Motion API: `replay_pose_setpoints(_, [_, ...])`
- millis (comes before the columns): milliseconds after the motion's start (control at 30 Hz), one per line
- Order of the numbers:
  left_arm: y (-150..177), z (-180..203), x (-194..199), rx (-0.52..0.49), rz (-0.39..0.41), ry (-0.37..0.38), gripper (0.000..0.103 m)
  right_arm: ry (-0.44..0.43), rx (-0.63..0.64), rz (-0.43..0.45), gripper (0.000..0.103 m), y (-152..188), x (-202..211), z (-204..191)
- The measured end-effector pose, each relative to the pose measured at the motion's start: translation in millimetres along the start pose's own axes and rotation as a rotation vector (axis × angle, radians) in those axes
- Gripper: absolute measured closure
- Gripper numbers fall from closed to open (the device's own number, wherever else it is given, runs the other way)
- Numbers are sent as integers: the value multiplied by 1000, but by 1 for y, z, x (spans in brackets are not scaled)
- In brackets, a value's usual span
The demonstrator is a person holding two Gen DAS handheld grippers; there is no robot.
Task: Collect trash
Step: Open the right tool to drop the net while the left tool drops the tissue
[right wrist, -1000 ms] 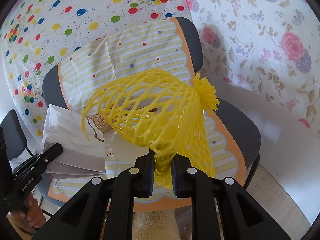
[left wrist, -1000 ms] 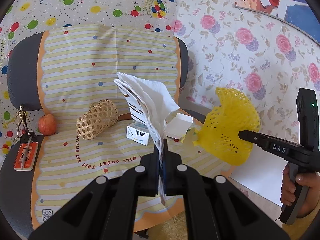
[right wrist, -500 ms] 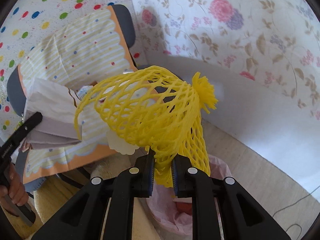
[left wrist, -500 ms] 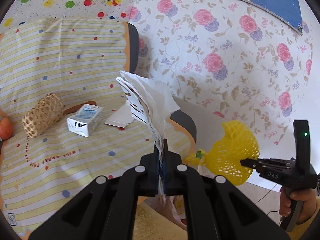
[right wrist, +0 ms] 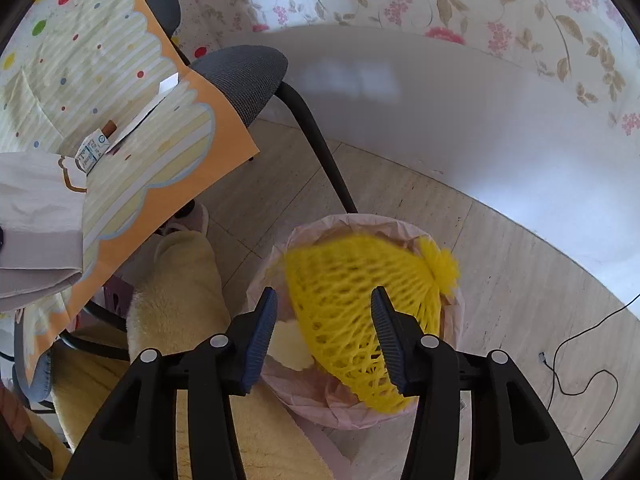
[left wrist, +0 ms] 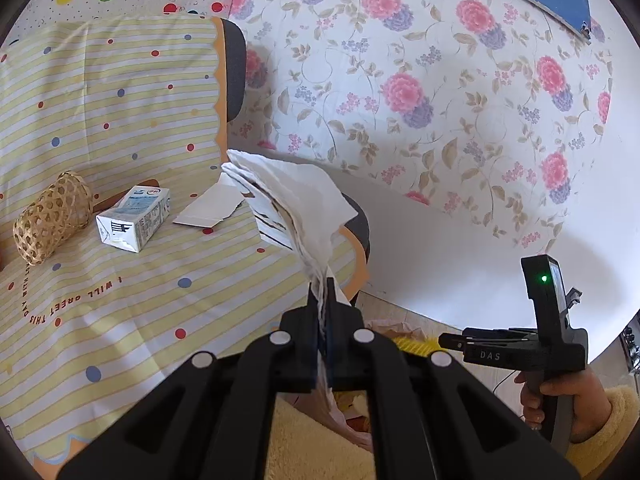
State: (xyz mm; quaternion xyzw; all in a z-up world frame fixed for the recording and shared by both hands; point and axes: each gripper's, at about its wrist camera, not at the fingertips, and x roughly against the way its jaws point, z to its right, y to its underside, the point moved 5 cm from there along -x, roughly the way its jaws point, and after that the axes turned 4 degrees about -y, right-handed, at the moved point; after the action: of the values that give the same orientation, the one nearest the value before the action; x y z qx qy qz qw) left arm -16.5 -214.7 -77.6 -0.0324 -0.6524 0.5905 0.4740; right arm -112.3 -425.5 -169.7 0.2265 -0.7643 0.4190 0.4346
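Dropping from the wide-open right gripper (right wrist: 324,316), the light, springy yellow foam fruit net (right wrist: 360,312) sits over the pink-lined bin (right wrist: 450,308); the left gripper (left wrist: 320,300) pinches limp white paper napkins (left wrist: 296,204) at one edge.

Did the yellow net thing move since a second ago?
Yes. The yellow foam net went from in front of the chair down to the pink-lined trash bin, and the open right gripper no longer holds it.

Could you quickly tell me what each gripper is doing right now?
Left gripper: shut on the paper napkins.
Right gripper: open, yellow foam net released over bin.
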Motion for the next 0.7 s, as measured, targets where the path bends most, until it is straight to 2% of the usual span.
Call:
replay_pose_setpoints(300, [17,38,-29,-112,-99,109,103,-48,3,131,48,-27,27,-3])
replay_pose_setpoints(533, [36,80,-66,-234,-183,143,103,-51,-10,157,48,-31,36,9])
replay_pose_setpoints(567, [37,83,-71,-241,-193,150,100,-50,-17,158,48,-30,36,12])
replay_pose_setpoints(633, [40,90,-83,-251,-218,155,79,-50,-33,162,48,-30,39,19])
replay_pose_setpoints(667, [42,92,-89,-256,-230,153,62,-49,-39,165,48,-29,41,23])
replay_pose_setpoints(700, [45,94,-95,-258,-245,157,55,-48,-44,168,48,-29,42,26])
